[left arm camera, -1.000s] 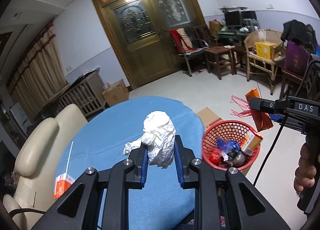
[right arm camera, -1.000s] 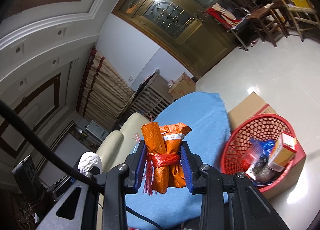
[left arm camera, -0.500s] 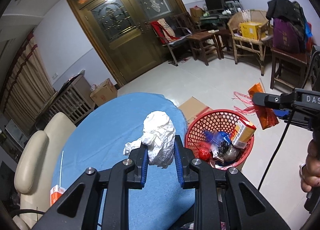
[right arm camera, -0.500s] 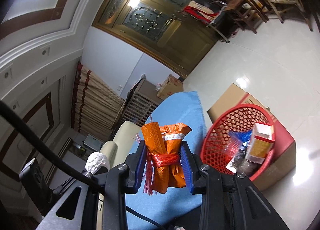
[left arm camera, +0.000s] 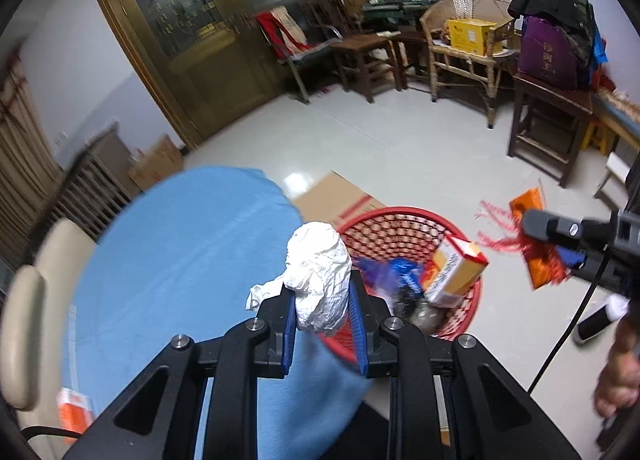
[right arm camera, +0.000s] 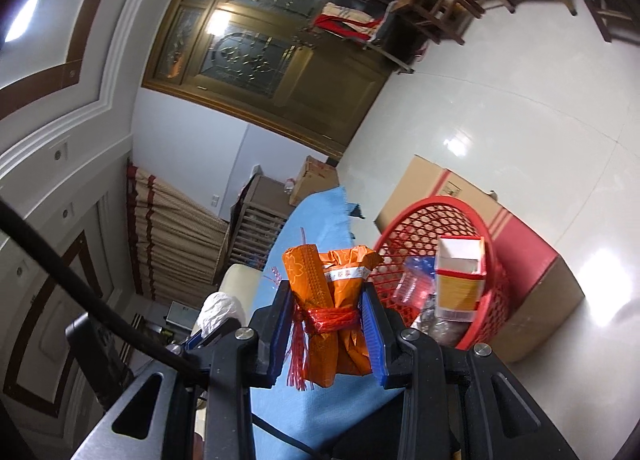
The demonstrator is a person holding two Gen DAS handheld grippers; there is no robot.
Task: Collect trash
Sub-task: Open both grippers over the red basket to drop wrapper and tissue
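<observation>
My left gripper point(left arm camera: 322, 306) is shut on a crumpled white paper wad point(left arm camera: 320, 272), held over the edge of the blue-covered table point(left arm camera: 180, 260) beside the red mesh basket point(left arm camera: 404, 220). The basket holds an orange-and-white carton point(left arm camera: 456, 272), blue wrappers and other trash. My right gripper point(right arm camera: 328, 312) is shut on an orange wrapper bundle point(right arm camera: 332, 292) tied with red string, to the left of the basket point(right arm camera: 424, 220) in its view. In the left wrist view the right gripper point(left arm camera: 560, 244) and its orange bundle point(left arm camera: 540, 268) hang to the right of the basket. The paper wad point(right arm camera: 220, 310) shows at lower left.
The basket stands on a cardboard box point(right arm camera: 532, 292) on the pale tiled floor. A cream chair point(left arm camera: 24, 316) stands left of the table, with an orange packet point(left arm camera: 74, 412) near its near edge. Wooden chairs point(left arm camera: 460, 48) and a stool point(left arm camera: 548, 120) line the far wall. A hand point(left arm camera: 620, 372) is at right.
Both grippers have come down and moved toward the red basket, which now looks larger and closer. The right view has rolled. Each gripper still holds its item.
</observation>
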